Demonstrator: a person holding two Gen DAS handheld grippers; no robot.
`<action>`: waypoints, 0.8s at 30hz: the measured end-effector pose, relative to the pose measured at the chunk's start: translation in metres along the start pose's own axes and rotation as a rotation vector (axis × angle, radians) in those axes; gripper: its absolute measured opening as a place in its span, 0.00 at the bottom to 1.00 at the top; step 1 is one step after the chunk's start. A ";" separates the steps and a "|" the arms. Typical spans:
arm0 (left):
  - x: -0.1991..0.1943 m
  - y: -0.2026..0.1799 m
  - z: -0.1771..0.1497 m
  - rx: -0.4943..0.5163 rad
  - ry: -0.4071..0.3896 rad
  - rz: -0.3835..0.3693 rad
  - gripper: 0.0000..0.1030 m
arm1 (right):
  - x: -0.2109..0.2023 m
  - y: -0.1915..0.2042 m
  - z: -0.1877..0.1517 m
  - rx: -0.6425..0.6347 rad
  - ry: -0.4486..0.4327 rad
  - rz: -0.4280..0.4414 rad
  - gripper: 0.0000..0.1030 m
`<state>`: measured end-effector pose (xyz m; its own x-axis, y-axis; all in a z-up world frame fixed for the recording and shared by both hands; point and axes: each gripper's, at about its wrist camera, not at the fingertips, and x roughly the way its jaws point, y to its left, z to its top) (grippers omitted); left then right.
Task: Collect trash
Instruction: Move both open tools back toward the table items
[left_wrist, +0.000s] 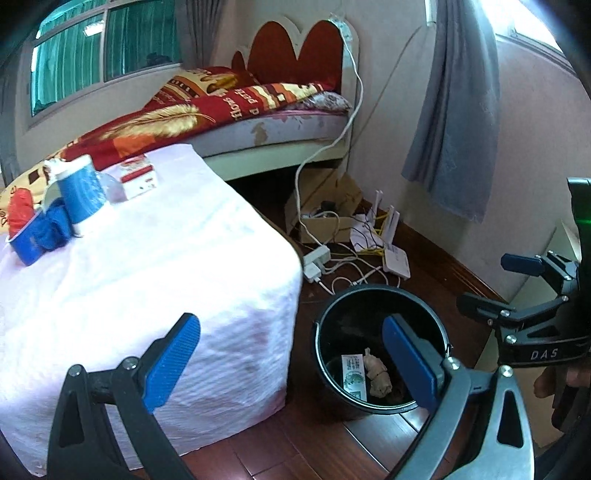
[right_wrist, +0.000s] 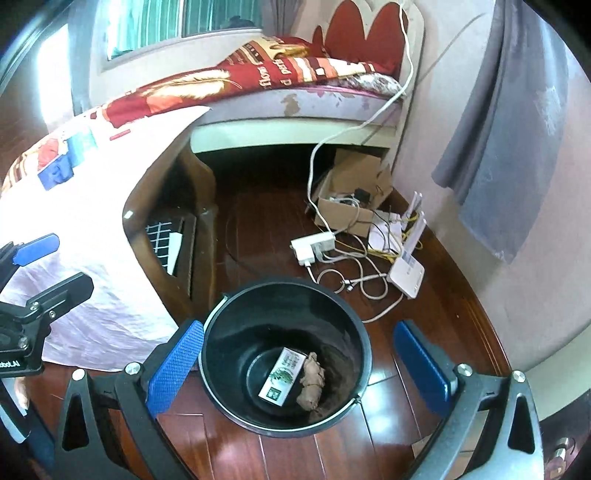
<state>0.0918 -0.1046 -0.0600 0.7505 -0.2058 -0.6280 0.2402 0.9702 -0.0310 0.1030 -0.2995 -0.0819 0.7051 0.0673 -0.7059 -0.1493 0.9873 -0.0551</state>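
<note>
Black bucket is sitting on the floor beside the cloth-covered table; left gripper is hanging spread, empty. Cups and wrappers are waiting on the table, likely next.

Right wrist: right gripper is spread over the bucket, empty. Carton inside is lying flat, long axis diagonal, beside a crumpled wad.

The bucket was black, holding a white carton with green print and a beige wad. The tablecloth was pale pink, the cup blue, the blanket red with golden feathers, the floor reddish-brown.
</note>
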 end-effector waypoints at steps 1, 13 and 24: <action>-0.002 0.002 0.001 -0.002 -0.002 0.005 0.97 | -0.002 0.003 0.002 -0.004 -0.008 0.004 1.00; -0.041 0.071 0.005 -0.091 -0.068 0.086 0.97 | -0.012 0.070 0.052 -0.073 -0.130 0.112 1.00; -0.071 0.196 -0.009 -0.242 -0.111 0.242 0.92 | -0.001 0.165 0.102 -0.097 -0.165 0.230 1.00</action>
<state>0.0802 0.1012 -0.0281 0.8335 0.0334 -0.5514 -0.0948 0.9920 -0.0833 0.1481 -0.1221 -0.0181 0.7473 0.3179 -0.5835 -0.3780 0.9256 0.0201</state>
